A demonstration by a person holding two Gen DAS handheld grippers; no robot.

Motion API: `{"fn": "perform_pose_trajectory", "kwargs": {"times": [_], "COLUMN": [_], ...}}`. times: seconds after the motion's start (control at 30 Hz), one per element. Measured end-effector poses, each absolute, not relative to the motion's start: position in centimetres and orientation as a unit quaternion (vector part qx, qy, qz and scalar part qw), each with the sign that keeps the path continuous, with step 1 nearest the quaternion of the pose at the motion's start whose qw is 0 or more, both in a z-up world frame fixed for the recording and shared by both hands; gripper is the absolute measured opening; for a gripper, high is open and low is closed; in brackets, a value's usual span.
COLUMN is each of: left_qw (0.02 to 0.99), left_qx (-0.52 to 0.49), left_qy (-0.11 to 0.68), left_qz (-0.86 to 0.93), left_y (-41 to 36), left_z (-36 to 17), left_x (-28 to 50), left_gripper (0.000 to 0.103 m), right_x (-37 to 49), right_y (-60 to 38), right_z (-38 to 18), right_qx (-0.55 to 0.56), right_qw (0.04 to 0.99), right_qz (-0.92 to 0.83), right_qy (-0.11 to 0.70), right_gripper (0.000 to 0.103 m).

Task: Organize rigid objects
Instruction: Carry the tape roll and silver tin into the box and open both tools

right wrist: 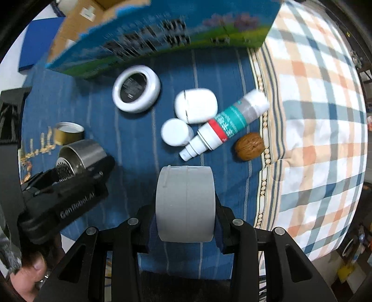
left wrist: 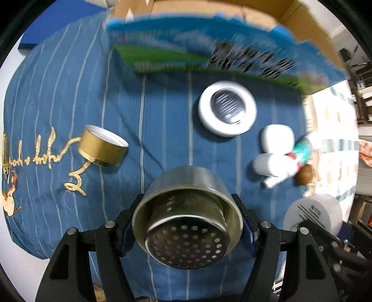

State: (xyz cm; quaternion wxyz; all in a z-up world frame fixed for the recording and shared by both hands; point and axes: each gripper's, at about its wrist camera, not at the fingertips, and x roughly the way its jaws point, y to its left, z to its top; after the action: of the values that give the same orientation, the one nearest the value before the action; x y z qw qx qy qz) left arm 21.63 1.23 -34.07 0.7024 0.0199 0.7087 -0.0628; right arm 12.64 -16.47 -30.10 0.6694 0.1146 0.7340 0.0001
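Observation:
My left gripper is shut on a steel strainer cup with a perforated insert, held above the blue striped cloth. It shows in the right wrist view too. My right gripper is shut on a grey round tin, also seen in the left wrist view. On the cloth lie a gold lid, a white ring-shaped jar, a white case, a small white cap, a spray bottle and a walnut.
A blue and green cardboard box stands open at the far edge of the cloth, with brown flaps above. A plaid blanket lies to the right of the cloth.

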Motion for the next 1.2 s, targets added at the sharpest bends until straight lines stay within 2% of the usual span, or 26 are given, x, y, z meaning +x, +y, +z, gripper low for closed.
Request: {"fn": "perform_pose_trajectory", "kwargs": {"times": [0.17, 0.27, 0.3, 0.37, 0.57, 0.77, 1.2], "left_qw": [0.732, 0.747, 0.753, 0.761, 0.771, 0.762, 0.707], "left_qx": [0.019, 0.014, 0.015, 0.02, 0.016, -0.003, -0.041], "left_qy": [0.675, 0.657, 0.651, 0.64, 0.629, 0.641, 0.7], "left_qz": [-0.088, -0.098, -0.1, -0.105, -0.098, -0.09, -0.091], "left_y": [0.3, -1.2, -1.8, -2.3, -5.0, -5.7, -8.3], "left_z": [-27.1, -24.9, -24.6, -22.6, -22.8, -25.6, -35.8], "left_x": [21.5, 21.2, 20.6, 22.1, 27.4, 34.7, 48.2], "left_gripper": [0.069, 0.069, 0.069, 0.069, 0.069, 0.069, 0.069], "right_x": [14.0, 17.0, 18.7, 20.5, 26.6, 34.2, 48.7], "right_y": [-17.2, -16.8, -15.4, -16.0, -17.7, -20.0, -21.2], "right_z": [-24.7, -23.5, -24.7, -23.0, -21.5, -23.0, -34.3], "right_qx": [0.119, 0.122, 0.12, 0.117, 0.109, 0.111, 0.083], "right_qw": [0.7, 0.715, 0.719, 0.73, 0.749, 0.755, 0.743], "right_qz": [0.012, 0.016, 0.016, 0.017, 0.023, 0.019, -0.02], "right_qy": [0.704, 0.688, 0.685, 0.674, 0.653, 0.646, 0.664], "right_gripper": [0.041, 0.041, 0.041, 0.041, 0.041, 0.041, 0.041]}}
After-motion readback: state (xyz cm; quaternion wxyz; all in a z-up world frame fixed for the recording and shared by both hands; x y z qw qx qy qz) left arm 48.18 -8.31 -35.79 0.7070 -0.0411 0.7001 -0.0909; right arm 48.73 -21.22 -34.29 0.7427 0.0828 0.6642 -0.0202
